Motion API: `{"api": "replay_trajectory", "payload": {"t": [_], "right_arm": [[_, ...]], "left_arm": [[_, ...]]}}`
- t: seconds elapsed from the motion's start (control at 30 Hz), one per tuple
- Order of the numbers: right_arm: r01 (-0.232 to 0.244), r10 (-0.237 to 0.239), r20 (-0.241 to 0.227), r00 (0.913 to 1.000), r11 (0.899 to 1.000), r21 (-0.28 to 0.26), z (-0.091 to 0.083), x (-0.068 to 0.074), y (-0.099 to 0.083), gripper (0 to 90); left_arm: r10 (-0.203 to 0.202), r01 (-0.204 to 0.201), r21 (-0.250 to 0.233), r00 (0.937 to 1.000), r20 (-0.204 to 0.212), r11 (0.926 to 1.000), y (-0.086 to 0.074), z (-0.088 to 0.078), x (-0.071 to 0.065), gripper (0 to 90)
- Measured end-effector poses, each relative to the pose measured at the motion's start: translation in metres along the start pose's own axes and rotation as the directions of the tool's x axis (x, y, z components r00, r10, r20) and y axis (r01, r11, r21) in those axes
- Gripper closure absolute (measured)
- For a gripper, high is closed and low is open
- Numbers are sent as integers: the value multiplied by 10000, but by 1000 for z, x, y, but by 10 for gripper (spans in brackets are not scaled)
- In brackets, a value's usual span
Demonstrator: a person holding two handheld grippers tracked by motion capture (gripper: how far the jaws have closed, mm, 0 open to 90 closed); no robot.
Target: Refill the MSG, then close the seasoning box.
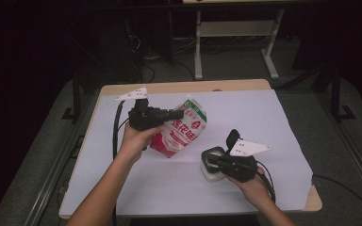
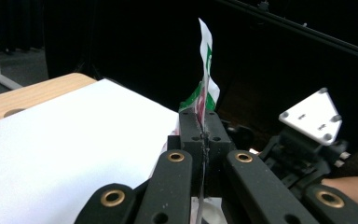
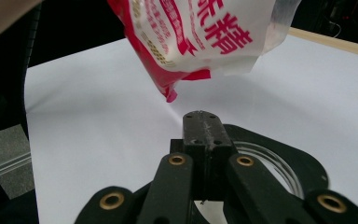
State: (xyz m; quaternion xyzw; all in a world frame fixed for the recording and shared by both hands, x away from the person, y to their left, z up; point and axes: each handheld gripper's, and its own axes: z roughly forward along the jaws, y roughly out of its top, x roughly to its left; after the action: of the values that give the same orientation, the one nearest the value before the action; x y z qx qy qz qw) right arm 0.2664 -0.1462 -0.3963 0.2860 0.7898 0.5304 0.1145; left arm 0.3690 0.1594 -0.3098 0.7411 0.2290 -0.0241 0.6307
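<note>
A red, white and green bag (image 1: pixel 183 132) hangs tilted above the white sheet, pinched at its upper edge by my left gripper (image 1: pixel 178 113). In the left gripper view the jaws (image 2: pixel 204 128) are shut on the thin bag edge (image 2: pixel 207 56), which stands up between them. At the front right sits a small white container with a black rim (image 1: pixel 210 170). My right gripper (image 1: pixel 213 160) is shut on that rim. In the right gripper view the closed jaws (image 3: pixel 203 128) sit over the black ring (image 3: pixel 303 163), with the bag's lower corner (image 3: pixel 186 42) hanging above.
A white sheet (image 1: pixel 254 117) covers most of the wooden table (image 1: pixel 179 87). The right gripper's grey plate (image 2: pixel 310 114) and a hand show past the bag in the left gripper view. Dark floor, cables and a white frame (image 1: pixel 198 47) lie beyond the far edge.
</note>
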Motion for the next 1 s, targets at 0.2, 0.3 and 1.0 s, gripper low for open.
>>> {"api": "replay_trajectory", "payload": {"t": [0.2, 0.3, 1.0], "right_arm": [[-151, 150, 109, 9998, 9999, 4, -8, -5, -3, 900], [-150, 150, 102, 9998, 9999, 31, -8, -6, -3, 900], [-335, 342, -263, 9991, 9991, 266, -9, -11, -4, 900]], "left_arm": [[-171, 173, 41, 9992, -373, 9998, -17, 0, 19, 898], [-315, 312, -95, 9986, -424, 9995, -24, -6, 23, 898], [107, -63, 272, 9864, -1642, 9996, -35, -67, 14, 897]]}}
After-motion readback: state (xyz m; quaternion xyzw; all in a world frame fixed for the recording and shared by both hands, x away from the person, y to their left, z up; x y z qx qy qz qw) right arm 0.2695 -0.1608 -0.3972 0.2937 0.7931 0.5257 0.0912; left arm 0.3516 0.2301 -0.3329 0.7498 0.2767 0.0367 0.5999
